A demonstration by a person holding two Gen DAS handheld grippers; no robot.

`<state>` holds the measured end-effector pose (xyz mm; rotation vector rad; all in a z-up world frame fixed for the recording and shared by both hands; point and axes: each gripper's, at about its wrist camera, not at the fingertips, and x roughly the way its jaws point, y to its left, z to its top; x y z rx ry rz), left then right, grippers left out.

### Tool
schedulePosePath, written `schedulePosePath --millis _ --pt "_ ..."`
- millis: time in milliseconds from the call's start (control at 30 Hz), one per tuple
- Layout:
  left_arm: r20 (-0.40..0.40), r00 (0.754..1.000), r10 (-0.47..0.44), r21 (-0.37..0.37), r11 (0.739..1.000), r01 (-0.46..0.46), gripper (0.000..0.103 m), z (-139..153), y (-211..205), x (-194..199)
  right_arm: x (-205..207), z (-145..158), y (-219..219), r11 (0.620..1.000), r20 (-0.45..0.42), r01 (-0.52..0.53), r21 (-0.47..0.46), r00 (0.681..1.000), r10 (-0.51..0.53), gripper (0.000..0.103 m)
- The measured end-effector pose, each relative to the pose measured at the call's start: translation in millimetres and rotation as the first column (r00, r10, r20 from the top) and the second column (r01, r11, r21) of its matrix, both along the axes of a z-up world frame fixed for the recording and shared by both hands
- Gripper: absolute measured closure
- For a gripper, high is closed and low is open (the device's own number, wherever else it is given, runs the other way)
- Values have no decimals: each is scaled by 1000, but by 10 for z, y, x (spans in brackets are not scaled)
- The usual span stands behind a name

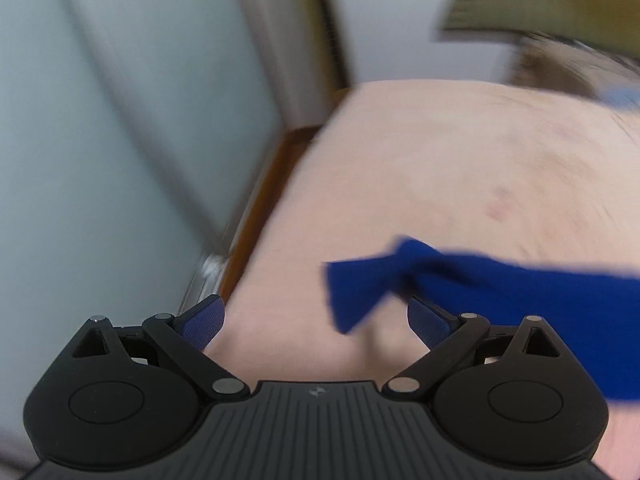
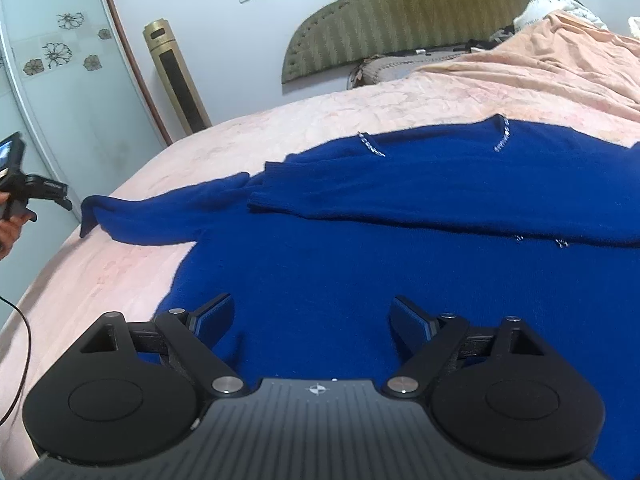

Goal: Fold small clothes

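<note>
Both the left gripper (image 1: 316, 320) and right gripper (image 2: 312, 320) stood spread, pinching nothing. The sweater (image 2: 400, 248) sleeve (image 1: 360, 288) lay beside the left jaws; a hasty, off-centre closure risked missing its cuff.

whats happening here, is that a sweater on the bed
Yes. A blue sweater lies spread on a pink bedspread, one sleeve folded across the body and the other sleeve trailing left. The left gripper, open, is near that sleeve's cuff. The right gripper hovers open over the sweater.

The sweater (image 2: 400, 208) lies on the bed (image 2: 280, 120), its sleeve (image 2: 152, 212) stretched left, headboard (image 2: 420, 12) behind
</note>
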<state>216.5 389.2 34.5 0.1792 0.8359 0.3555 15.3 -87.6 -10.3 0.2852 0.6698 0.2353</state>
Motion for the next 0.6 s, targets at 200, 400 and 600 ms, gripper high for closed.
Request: schedulePosePath --millis 200,400,600 --pt "-57 977 -204 389 897 210 11 -484 -344 146 14 -37 8 1000 -19 -2 -2 1000 2 15" --pt "-67 981 -181 258 947 192 98 -455 -238 271 -5 -37 -11 1000 -25 19 -6 1000 -19 14" --pt "-18 972 -234 -45 972 233 99 280 -188 -244 -64 -9 -36 1000 -15 10 -17 1000 -10 12"
